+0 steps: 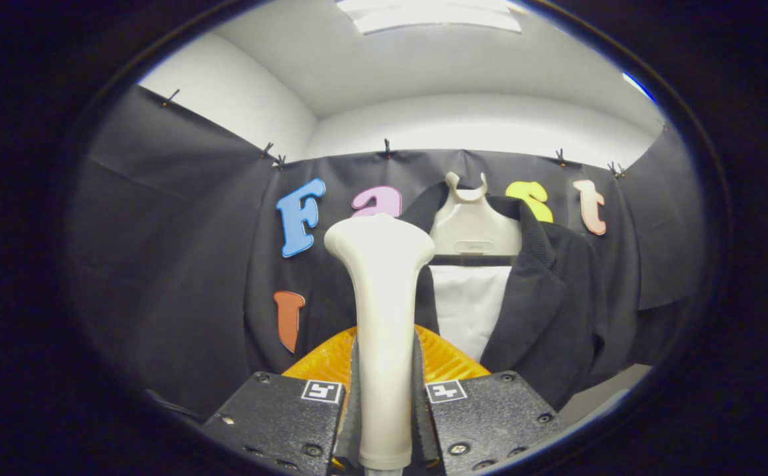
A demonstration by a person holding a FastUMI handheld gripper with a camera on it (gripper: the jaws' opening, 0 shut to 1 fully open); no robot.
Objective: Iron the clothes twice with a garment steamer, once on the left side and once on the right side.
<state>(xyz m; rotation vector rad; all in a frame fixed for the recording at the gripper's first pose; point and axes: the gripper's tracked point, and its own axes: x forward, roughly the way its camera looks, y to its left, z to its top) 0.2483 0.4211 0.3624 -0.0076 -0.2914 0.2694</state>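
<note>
Black cloth (pixel 178 264) walls the booth on three sides, pinned along its top edge below a white wall (pixel 483 125) and a ceiling with a light panel (pixel 430 13). A dark jacket (pixel 542 297) over a white shirt (pixel 466 307) hangs on a pale hanger (pixel 469 225) against the back cloth, beyond the fingers and slightly to their right. The gripper (pixel 384 410) is clenched on the handle of the garment steamer (pixel 380 297), both fingers pressing its sides; the steamer's head rises in front of the jacket's left lapel. An orange ribbed part (pixel 446 357) sits just behind the handle. Open room lies left of the jacket, before the bare cloth.
</note>
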